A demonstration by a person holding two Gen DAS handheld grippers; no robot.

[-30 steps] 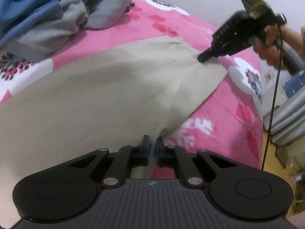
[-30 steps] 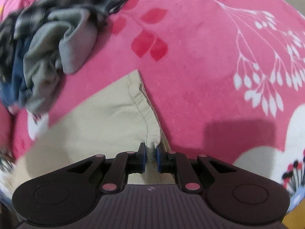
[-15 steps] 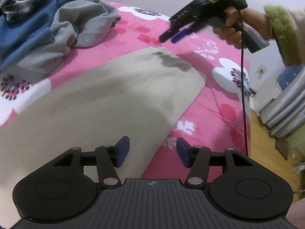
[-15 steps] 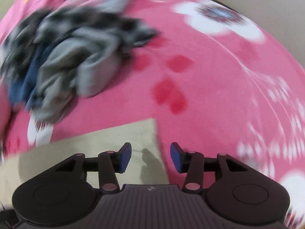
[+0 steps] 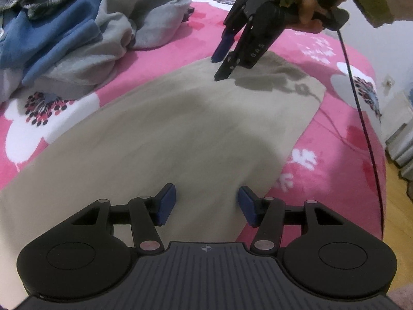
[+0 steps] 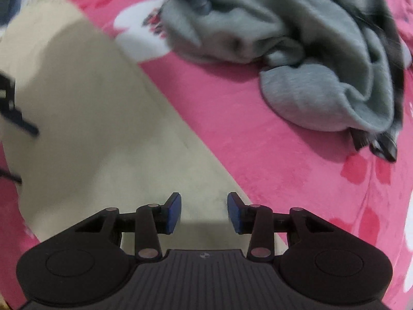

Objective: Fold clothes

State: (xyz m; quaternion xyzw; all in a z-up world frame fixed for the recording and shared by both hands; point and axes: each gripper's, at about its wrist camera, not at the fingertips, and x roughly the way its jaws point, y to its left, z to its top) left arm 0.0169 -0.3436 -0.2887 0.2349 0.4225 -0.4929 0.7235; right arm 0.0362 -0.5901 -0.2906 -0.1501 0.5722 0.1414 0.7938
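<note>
A beige garment point(image 5: 193, 129) lies spread flat on the pink flowered blanket point(image 5: 335, 129). My left gripper point(image 5: 206, 204) hangs open just above its near right edge, pads apart and gripping nothing. In the left wrist view my right gripper point(image 5: 219, 68), held by a hand in a green cuff, points down over the garment's far end. In its own view the right gripper point(image 6: 204, 213) has its jaws closing, with the beige garment point(image 6: 90, 129) below them but no cloth pressed between the pads.
A heap of grey, blue and plaid clothes point(image 5: 90, 33) lies on the blanket beyond the garment, also seen as the clothes heap point(image 6: 309, 64). A black cable point(image 5: 361, 103) hangs from the right gripper. The bed's right edge drops to a wooden floor point(image 5: 397, 180).
Both grippers let go of the garment's edge and opened. The right gripper lifted, rolled and swung left over the garment's far end. The garment now lies flat.
</note>
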